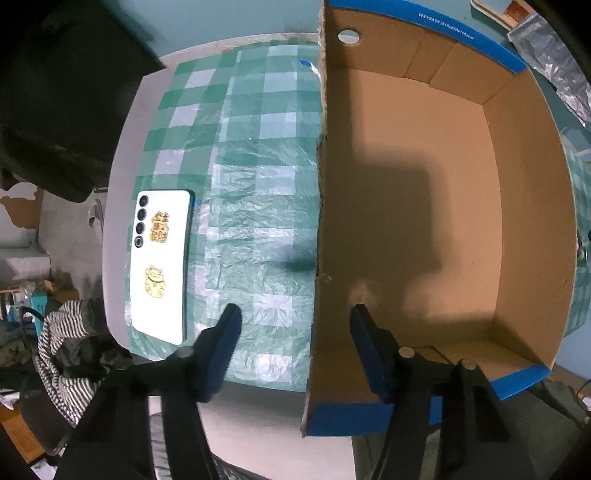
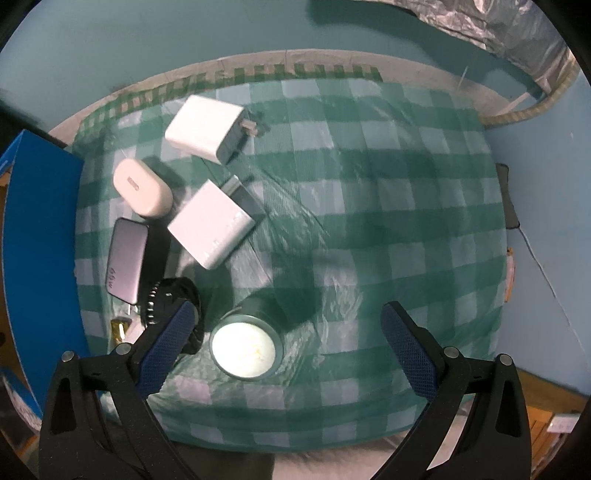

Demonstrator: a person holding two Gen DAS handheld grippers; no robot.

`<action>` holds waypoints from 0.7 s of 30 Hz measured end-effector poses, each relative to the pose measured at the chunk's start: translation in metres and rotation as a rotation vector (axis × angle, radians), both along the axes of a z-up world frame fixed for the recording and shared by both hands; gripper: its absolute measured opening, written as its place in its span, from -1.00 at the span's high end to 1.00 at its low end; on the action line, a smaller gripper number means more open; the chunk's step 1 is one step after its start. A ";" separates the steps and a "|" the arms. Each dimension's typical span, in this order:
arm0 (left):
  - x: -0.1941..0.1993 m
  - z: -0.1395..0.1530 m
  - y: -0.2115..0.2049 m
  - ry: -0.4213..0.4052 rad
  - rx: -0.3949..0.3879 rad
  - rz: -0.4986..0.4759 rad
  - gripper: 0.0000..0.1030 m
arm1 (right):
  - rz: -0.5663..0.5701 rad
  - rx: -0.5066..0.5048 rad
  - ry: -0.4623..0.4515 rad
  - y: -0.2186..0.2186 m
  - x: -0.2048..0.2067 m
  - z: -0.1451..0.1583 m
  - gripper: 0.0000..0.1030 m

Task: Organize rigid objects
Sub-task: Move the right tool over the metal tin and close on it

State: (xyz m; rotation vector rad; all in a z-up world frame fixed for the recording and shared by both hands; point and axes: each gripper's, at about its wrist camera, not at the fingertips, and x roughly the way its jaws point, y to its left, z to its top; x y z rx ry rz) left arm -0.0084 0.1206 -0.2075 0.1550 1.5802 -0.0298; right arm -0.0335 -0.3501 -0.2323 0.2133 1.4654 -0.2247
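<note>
In the left wrist view an open cardboard box (image 1: 436, 206) with blue edges stands empty on a green checked cloth (image 1: 251, 184). A white phone (image 1: 160, 264) with gold stickers lies face down left of it. My left gripper (image 1: 295, 314) is open, its jaws straddling the box's left wall. In the right wrist view my right gripper (image 2: 286, 317) is open above a round glass-topped tin (image 2: 243, 350). Left of it lie a white charger (image 2: 207, 129), a white earbud case (image 2: 142, 188), a silver box (image 2: 212, 225), a grey adapter (image 2: 125, 258) and a black watch (image 2: 166, 299).
The box's blue outer wall (image 2: 40, 240) stands at the left of the right wrist view. A striped cloth (image 1: 62, 354) and clutter lie beyond the table's left edge. Silver foil (image 2: 498, 33) runs along the teal wall.
</note>
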 end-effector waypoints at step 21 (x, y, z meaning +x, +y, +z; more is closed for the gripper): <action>-0.006 -0.016 -0.001 0.041 -0.037 -0.004 0.74 | 0.109 0.012 0.074 0.025 -0.003 -0.034 -0.23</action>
